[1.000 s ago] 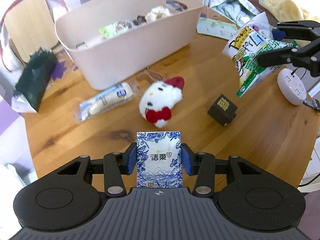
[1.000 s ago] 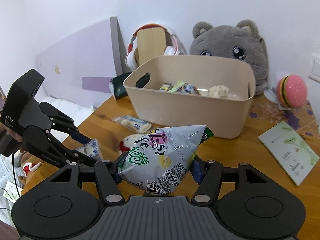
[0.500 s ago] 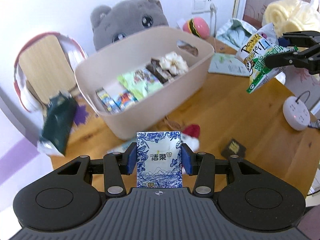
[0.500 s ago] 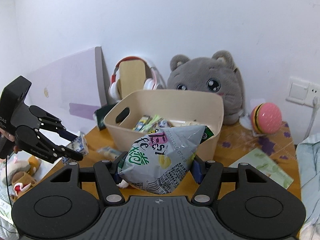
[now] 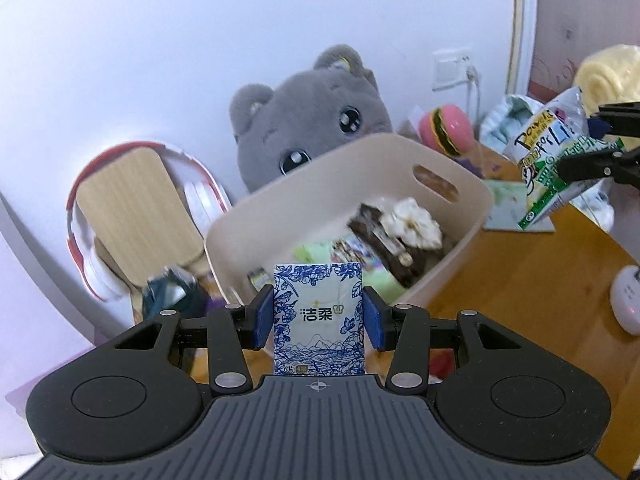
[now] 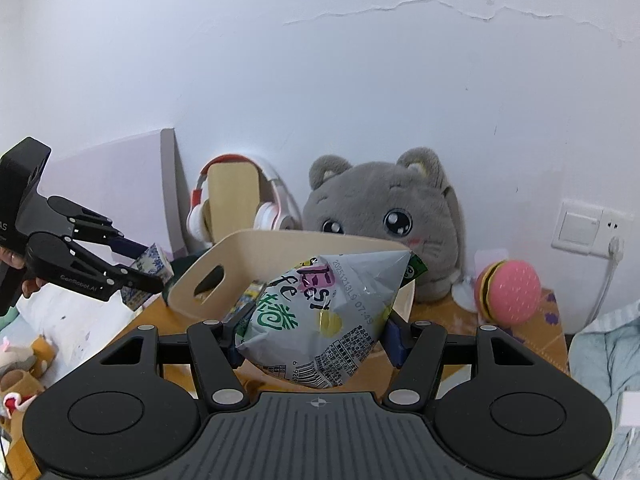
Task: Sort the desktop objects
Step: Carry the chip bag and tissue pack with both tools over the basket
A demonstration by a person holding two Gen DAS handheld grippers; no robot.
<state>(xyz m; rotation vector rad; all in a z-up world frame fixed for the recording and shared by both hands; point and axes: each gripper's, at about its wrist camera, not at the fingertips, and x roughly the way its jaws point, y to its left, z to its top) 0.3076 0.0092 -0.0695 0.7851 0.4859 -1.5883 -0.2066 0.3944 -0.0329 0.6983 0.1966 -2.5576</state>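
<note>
My left gripper is shut on a blue-and-white tissue pack and holds it in the air just before the near left rim of the beige bin. The bin holds several snack packets and a white crumpled item. My right gripper is shut on a grey-green snack bag, held up in front of the bin. The left gripper and its tissue pack show at the left of the right wrist view. The right gripper with the snack bag shows at the right of the left wrist view.
A grey plush cat sits behind the bin by the wall. Red-white headphones on a wooden stand are at the left. A pink burger toy, a booklet and a white power strip lie to the right on the wooden table.
Both grippers have risen and tilted up with their loads; the table's loose items have dropped out of view. The left gripper has come closer to the bin.
</note>
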